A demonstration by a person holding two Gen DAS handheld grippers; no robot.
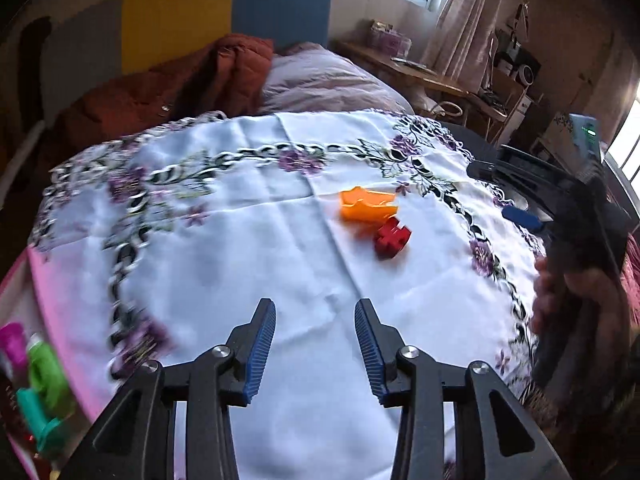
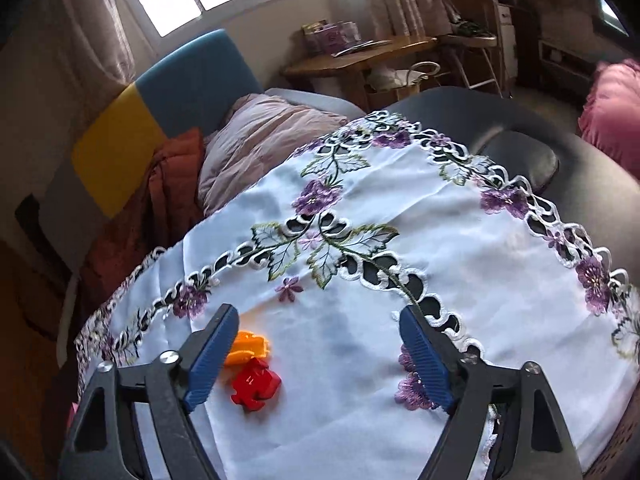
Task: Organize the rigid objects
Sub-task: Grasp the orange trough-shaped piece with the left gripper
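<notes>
red block (image 1: 393, 238) (cross-shaped) beside orange piece (image 1: 368, 205)

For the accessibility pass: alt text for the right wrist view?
An open, empty right hand-held gripper hangs over a white cloth embroidered with purple flowers. An orange piece and a red piece lie side by side on the cloth by its left finger. Behind are bedding, a wooden desk and a bright window.
</notes>
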